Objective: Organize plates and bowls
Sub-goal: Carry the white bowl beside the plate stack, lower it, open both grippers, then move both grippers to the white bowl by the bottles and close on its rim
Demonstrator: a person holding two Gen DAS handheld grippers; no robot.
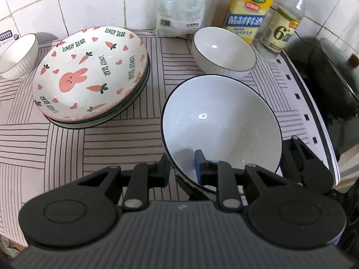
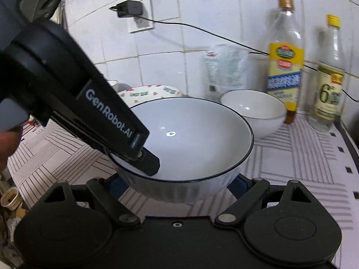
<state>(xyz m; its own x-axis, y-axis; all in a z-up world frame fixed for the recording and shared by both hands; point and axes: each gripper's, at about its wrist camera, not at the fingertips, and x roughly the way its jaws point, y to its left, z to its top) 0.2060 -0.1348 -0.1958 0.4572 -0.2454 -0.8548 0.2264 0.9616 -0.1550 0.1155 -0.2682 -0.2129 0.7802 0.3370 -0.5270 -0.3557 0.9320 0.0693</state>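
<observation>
A large white bowl with a dark rim [image 1: 222, 121] [image 2: 190, 139] sits on the striped mat. My left gripper [image 1: 182, 168] is shut on its near rim, one finger inside and one outside; it also shows in the right wrist view [image 2: 143, 157]. My right gripper [image 2: 177, 186] is open, its fingers on either side of the bowl's base. A smaller white bowl [image 1: 224, 49] [image 2: 253, 109] stands behind it. A rabbit-print plate [image 1: 89, 74] [image 2: 150, 94] tops a stack of plates at the left. Another small white bowl [image 1: 18, 56] is at the far left.
A white bag [image 1: 179, 6] [image 2: 226, 69], a yellow-labelled bottle [image 1: 249, 11] [image 2: 285, 67] and a clear bottle [image 1: 285, 22] [image 2: 329, 85] stand against the tiled wall. A dark pan [image 1: 332, 80] lies at the right. A charger [image 2: 130, 9] hangs in a wall socket.
</observation>
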